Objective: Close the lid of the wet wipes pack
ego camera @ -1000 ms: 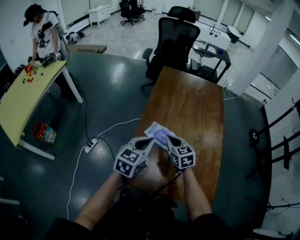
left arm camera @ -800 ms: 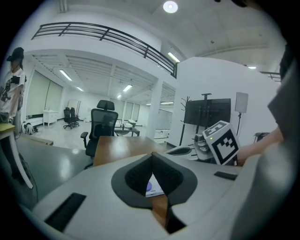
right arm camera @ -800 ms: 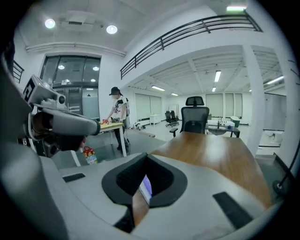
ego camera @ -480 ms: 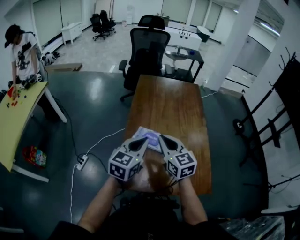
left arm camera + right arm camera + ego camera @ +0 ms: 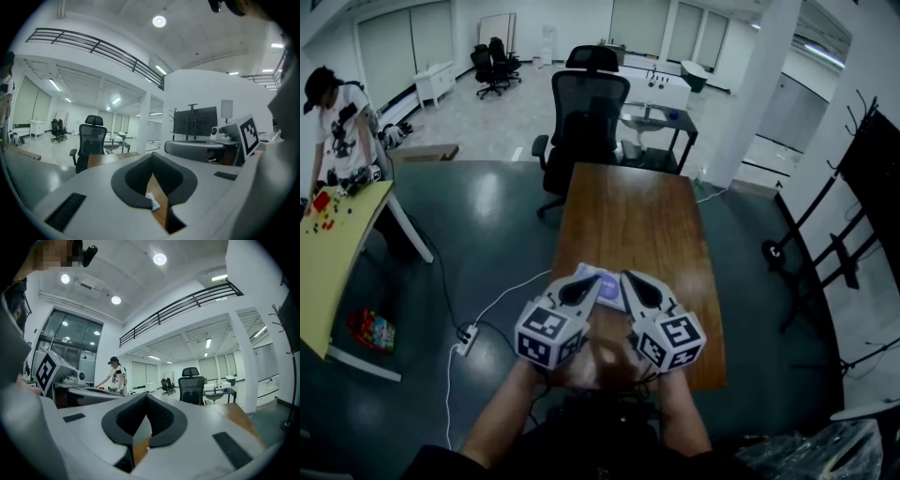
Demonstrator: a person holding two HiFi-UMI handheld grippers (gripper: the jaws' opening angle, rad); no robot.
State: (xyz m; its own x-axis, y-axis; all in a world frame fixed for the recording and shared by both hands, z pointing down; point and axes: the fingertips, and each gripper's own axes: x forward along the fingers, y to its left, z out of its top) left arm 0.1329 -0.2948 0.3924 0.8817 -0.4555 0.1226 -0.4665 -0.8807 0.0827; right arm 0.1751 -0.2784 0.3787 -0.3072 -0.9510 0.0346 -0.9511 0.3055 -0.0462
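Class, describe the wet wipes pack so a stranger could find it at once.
Find the brown wooden table on the dark floor, a black office chair at its far end. At its near end lies the wet wipes pack: flat, pale, the only thing lying on the wood.

Mostly hidden beneath left gripper [image 5: 589,285] and right gripper [image 5: 631,280]: wet wipes pack [image 5: 611,287]. Lid covered, position unreadable.

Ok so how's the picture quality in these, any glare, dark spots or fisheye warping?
Head view: dim overall, light glares off the glossy floor, wet wipes pack only partly visible. Left gripper view: heavy fisheye, black corners, the railing bows. Right gripper view: same fisheye, a bright ceiling light, mosaic patch at top left.
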